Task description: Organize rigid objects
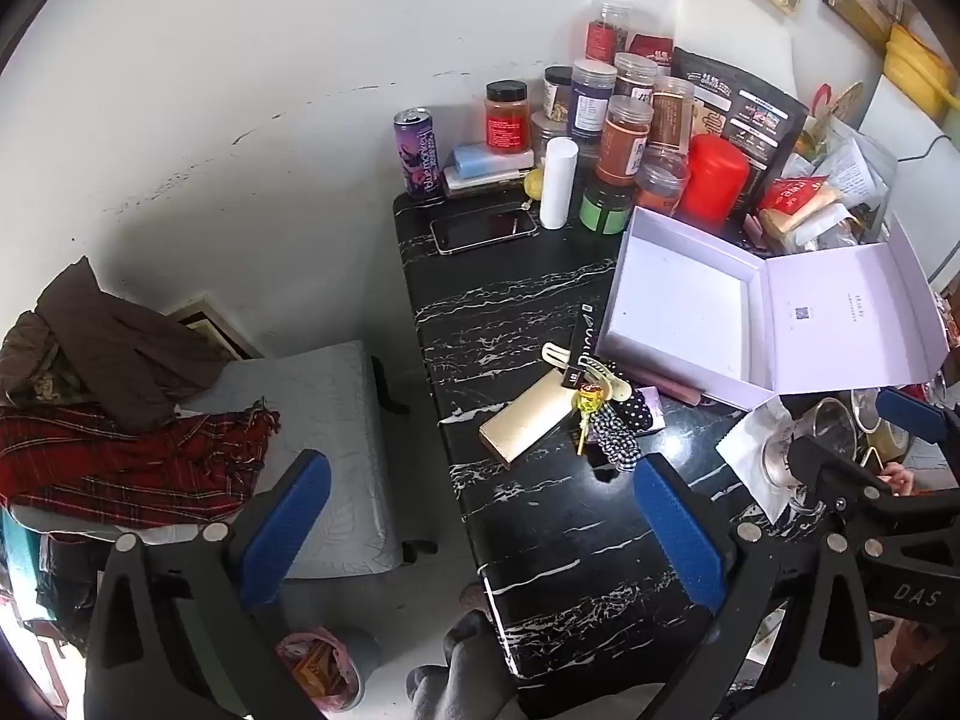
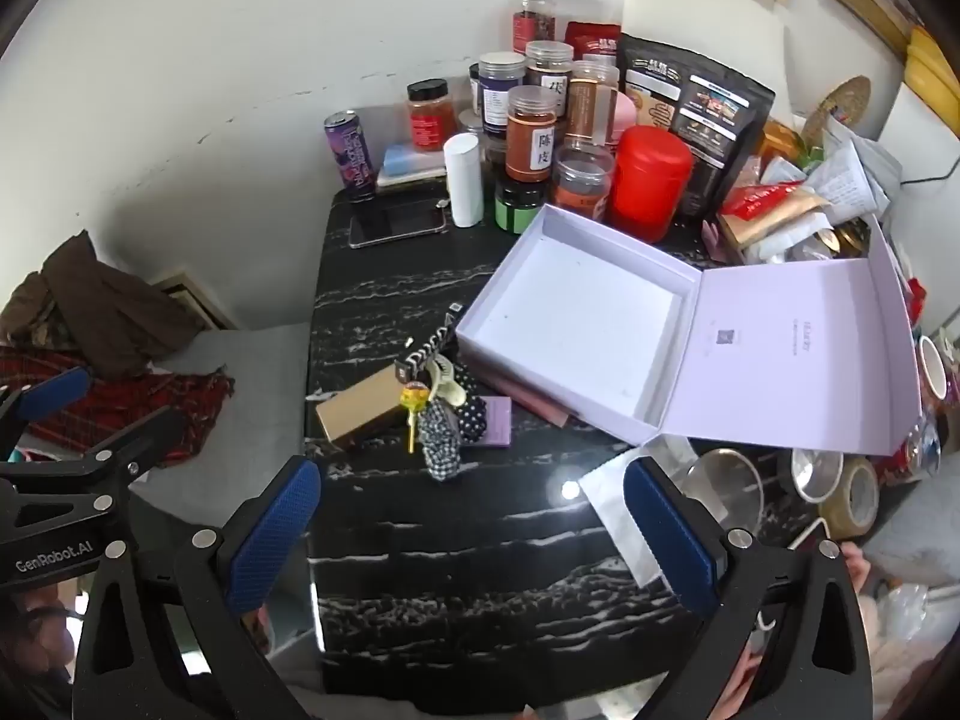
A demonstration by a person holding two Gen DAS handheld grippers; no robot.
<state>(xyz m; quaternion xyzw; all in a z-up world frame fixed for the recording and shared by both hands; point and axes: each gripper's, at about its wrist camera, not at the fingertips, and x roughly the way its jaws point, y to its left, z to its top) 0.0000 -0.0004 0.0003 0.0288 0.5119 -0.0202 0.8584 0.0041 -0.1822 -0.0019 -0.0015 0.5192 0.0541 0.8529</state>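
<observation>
1. The left gripper (image 1: 480,534) hangs wide open with nothing between its blue pads (image 1: 681,531).
2. The right gripper (image 2: 471,534) is equally wide and bare.
3. Beyond both, a gold box (image 2: 360,408), lollipop (image 2: 414,399) and hair clip (image 2: 447,387) lie heaped on the black table (image 2: 456,570).
4. Just beside them sits the open lilac box (image 2: 576,312).

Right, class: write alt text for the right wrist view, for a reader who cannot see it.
An empty lilac box lies open on a black marble table, with a gold case and hair accessories beside it. The right gripper hovers open above.
</observation>
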